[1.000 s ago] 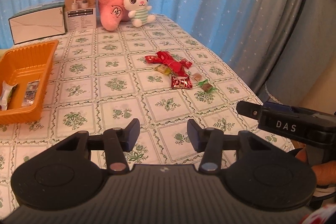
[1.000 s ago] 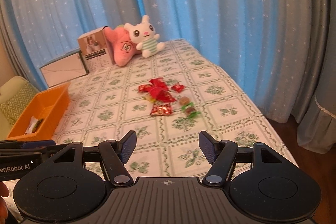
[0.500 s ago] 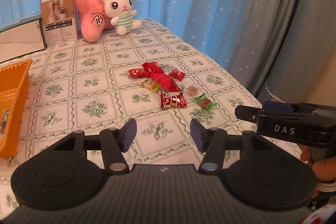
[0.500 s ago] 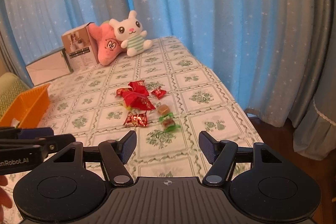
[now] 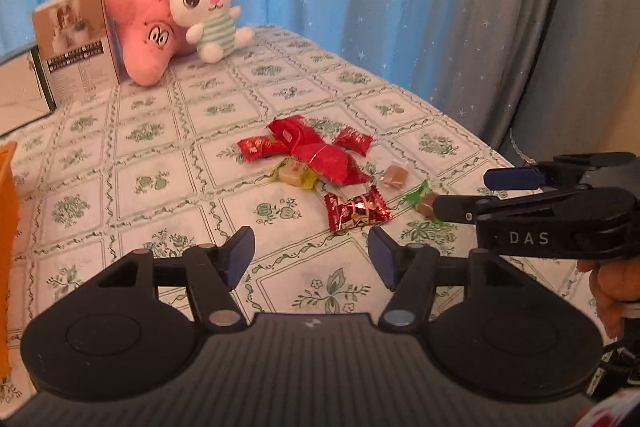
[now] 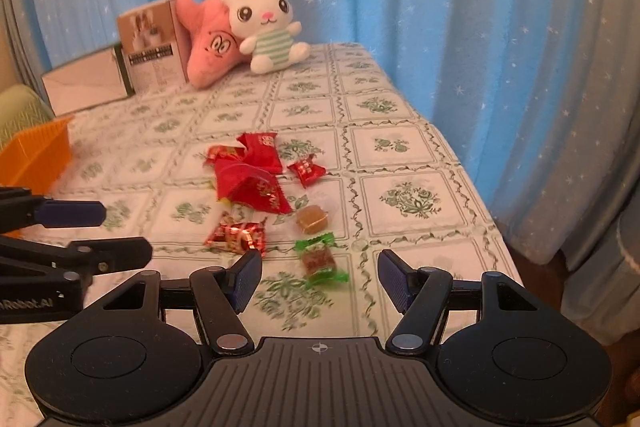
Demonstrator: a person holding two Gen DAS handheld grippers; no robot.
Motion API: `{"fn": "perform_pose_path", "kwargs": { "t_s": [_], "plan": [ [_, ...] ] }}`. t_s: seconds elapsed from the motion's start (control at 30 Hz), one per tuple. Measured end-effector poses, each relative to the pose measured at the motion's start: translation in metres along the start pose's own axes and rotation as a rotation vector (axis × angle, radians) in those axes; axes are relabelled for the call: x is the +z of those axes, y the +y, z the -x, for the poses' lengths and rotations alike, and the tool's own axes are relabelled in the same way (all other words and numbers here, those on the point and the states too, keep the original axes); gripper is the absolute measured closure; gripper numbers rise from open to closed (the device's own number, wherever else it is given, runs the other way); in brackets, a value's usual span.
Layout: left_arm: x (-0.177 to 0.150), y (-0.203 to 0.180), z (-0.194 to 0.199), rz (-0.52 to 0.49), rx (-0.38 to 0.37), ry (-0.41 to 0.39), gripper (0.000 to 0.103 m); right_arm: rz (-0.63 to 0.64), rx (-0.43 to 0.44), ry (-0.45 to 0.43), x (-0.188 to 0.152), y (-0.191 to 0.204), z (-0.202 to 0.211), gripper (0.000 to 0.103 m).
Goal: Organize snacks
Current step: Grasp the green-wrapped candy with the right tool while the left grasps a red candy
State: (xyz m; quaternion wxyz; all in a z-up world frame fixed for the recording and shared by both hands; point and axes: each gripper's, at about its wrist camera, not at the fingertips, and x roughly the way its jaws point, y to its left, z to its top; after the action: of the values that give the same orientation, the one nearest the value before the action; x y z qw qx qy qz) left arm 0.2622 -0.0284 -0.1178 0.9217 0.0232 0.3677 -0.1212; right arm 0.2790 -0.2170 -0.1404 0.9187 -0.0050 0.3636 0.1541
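With both tongs spread and empty, I aim my right gripper (image 6: 318,277) at the green-wrapped candy (image 6: 319,259), at 12 o'clock between its fingers. Plan: descend square, pinch the body, not the twisted ends. Left gripper (image 5: 311,253) waits.

Blue star-print curtains (image 6: 460,27) behind bench (image 6: 400,147); green floral tile-pattern cloth; grey drape (image 5: 580,47) at right; dim warm light.

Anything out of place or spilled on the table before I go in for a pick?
The snacks lie scattered and overlapping mid-table, none in the orange basket at the left edge. Nothing looks torn or spilled. Both the left gripper and the right gripper are open and empty.
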Motion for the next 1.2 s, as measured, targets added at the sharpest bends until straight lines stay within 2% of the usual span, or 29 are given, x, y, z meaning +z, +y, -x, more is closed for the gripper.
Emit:
{"fn": "perform_pose_path", "kwargs": {
  "t_s": [0.1,0.17,0.27,0.33,0.4,0.53,0.73,0.87,0.97,1.03,1.2],
  "plan": [
    [0.002,0.005,-0.011,-0.001,-0.004,0.015,0.044,0.005,0.012,0.027,0.002,-0.003,-0.015,0.051],
    [0.002,0.008,-0.019,0.004,-0.024,0.036,0.044,0.010,0.023,0.053,0.003,-0.004,-0.026,0.053],
    [0.003,0.011,-0.026,0.006,-0.032,0.046,0.044,0.034,0.020,0.080,0.002,0.000,-0.036,0.064],
    [0.003,0.014,-0.032,0.012,-0.032,0.053,0.044,0.045,0.000,0.091,0.002,0.003,-0.040,0.076],
    [0.003,0.016,-0.035,0.019,-0.041,0.055,0.044,0.055,-0.011,0.088,0.003,0.005,-0.042,0.076],
    [0.001,0.019,-0.040,0.010,-0.055,0.059,0.044,0.062,0.026,0.078,0.006,0.013,-0.047,0.078],
    [0.001,0.026,-0.046,-0.009,-0.069,0.055,0.044,0.060,0.190,0.085,0.006,0.023,-0.048,0.078],
    [0.002,0.028,-0.051,-0.003,-0.103,0.050,0.044,0.021,0.135,0.069,0.008,0.017,-0.042,0.078],
    [0.005,0.029,-0.054,0.060,-0.147,0.047,0.045,-0.035,0.081,0.058,0.007,0.004,-0.035,0.080],
    [0.007,0.028,-0.057,0.105,-0.172,0.047,0.047,-0.062,0.048,0.053,0.007,-0.004,-0.029,0.085],
    [0.010,0.020,-0.066,0.187,-0.173,0.047,0.053,-0.110,0.022,0.048,0.007,-0.015,-0.025,0.086]
  ]
}}
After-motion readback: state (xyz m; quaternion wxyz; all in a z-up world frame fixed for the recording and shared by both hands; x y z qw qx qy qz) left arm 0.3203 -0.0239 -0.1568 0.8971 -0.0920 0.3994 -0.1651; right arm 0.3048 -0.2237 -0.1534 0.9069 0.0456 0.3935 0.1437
